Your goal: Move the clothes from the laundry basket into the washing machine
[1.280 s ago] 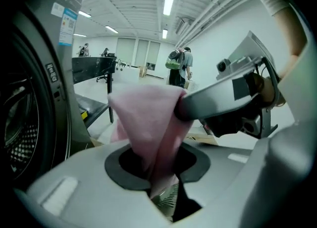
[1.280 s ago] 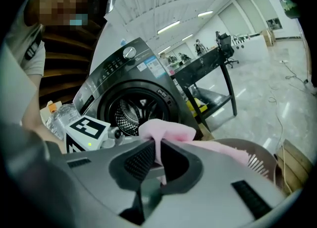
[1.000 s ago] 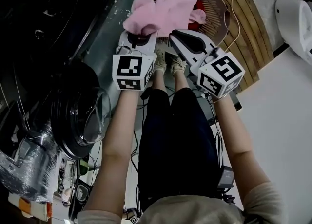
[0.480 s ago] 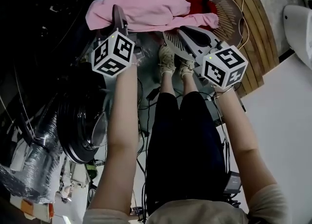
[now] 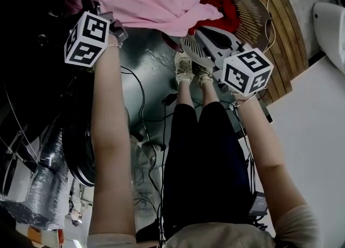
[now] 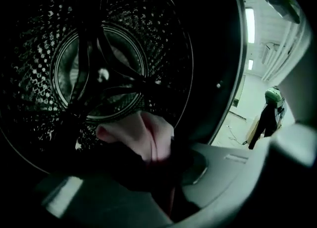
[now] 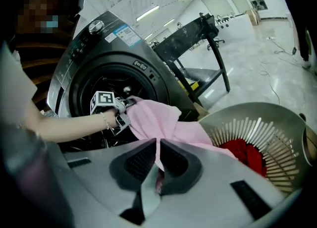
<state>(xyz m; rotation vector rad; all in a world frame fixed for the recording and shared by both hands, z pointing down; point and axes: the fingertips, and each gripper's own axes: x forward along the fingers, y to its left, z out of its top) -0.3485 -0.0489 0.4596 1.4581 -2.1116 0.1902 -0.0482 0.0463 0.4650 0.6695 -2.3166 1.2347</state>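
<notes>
At the left, the washing machine (image 7: 106,48) is standing with its door open, and the left gripper (image 7: 126,105) is reaching into the mouth of the drum (image 6: 99,73), its jaws closing on a bunched end of the pink garment (image 5: 151,4). The cloth is stretching across to the right gripper (image 7: 157,172), which is clamping its other end. At the right, the laundry basket (image 5: 253,9) is holding a red garment (image 5: 223,12), with the pink cloth trailing over its rim.
</notes>
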